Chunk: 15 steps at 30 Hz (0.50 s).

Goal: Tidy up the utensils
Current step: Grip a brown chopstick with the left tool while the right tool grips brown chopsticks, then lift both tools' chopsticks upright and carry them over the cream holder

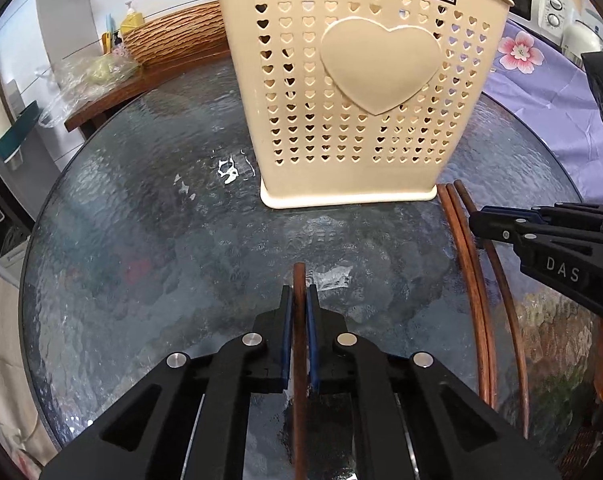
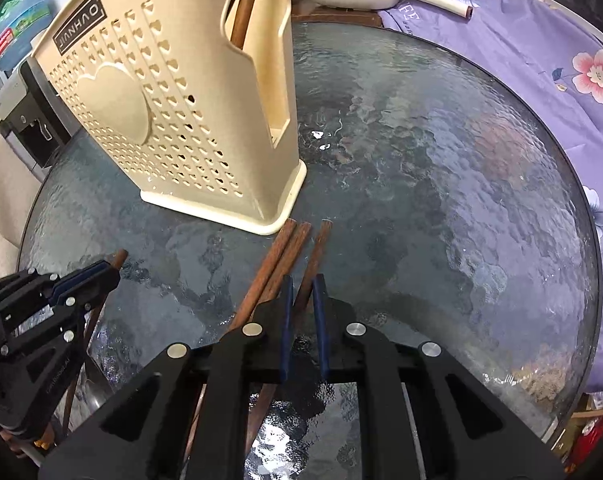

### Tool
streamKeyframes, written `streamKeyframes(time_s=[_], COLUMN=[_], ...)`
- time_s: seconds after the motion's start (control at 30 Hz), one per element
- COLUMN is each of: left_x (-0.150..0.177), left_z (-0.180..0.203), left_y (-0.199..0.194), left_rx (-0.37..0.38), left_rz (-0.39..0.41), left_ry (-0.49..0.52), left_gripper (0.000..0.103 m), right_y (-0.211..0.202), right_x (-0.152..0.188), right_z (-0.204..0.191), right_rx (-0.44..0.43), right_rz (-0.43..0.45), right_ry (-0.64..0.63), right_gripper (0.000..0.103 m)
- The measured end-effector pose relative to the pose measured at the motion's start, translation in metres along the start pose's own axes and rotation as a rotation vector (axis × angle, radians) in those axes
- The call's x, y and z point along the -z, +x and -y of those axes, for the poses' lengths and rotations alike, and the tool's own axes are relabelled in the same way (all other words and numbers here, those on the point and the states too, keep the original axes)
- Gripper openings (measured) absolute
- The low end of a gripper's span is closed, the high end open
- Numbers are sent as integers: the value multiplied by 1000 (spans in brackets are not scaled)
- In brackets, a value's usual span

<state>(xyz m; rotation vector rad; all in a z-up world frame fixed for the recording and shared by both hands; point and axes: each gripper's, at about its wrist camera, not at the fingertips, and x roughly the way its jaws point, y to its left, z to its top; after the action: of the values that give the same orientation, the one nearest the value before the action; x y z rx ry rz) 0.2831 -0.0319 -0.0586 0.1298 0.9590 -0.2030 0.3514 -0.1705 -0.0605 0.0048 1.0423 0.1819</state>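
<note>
**Lifting Gripped Chopsticks Toward the Holder**

**Layout.** The round, dark textured-glass table (image 1: 149, 216) carries the cream perforated plastic utensil holder with a raised heart on its front (image 1: 365, 92). The holder stands upright near the table's far side. Through its side cut-out, at least one brown stick is visible inside; the exact number cannot be told.

**Tool state.** The left gripper (image 1: 300, 296) is clamped on a single brown wooden chopstick (image 1: 299, 280), whose tip projects past the pads. The right gripper (image 2: 302, 284) is closed on the rightmost brown wooden chopstick (image 2: 321, 240) of a group lying just beside the holder's base.

**Procedure (judged).**
1. Raise each chopstick clear of the glass before moving sideways; a dragged tip may skate.
2. Keep the right gripper clear of the neighbouring pair of brown chopsticks (image 2: 289, 248); they lie close against its left finger.
3. Tilt each chopstick toward upright and lower it into the holder's open top.

**Count.** Table: one. Holder: one. Grippers: two. Chopsticks outside the holder: four — one held left, one held right, two loose.
</note>
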Motion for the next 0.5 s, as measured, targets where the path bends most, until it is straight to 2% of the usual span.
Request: streamKeyframes(time_s=[0.27,0.5], left_x=[-5,-9], left_z=[-1,-8], left_y=[2,4], left_rx=[-2,6], left_rz=[0,-3], left_ry=[4,-19], left_gripper=[6,6], right_y=[1,0], right_x=[-1,3], right_z=[6,23], right_rx=[-19,-78], right_rz=[4,22], right_ry=[11,65], right_gripper=[10,7])
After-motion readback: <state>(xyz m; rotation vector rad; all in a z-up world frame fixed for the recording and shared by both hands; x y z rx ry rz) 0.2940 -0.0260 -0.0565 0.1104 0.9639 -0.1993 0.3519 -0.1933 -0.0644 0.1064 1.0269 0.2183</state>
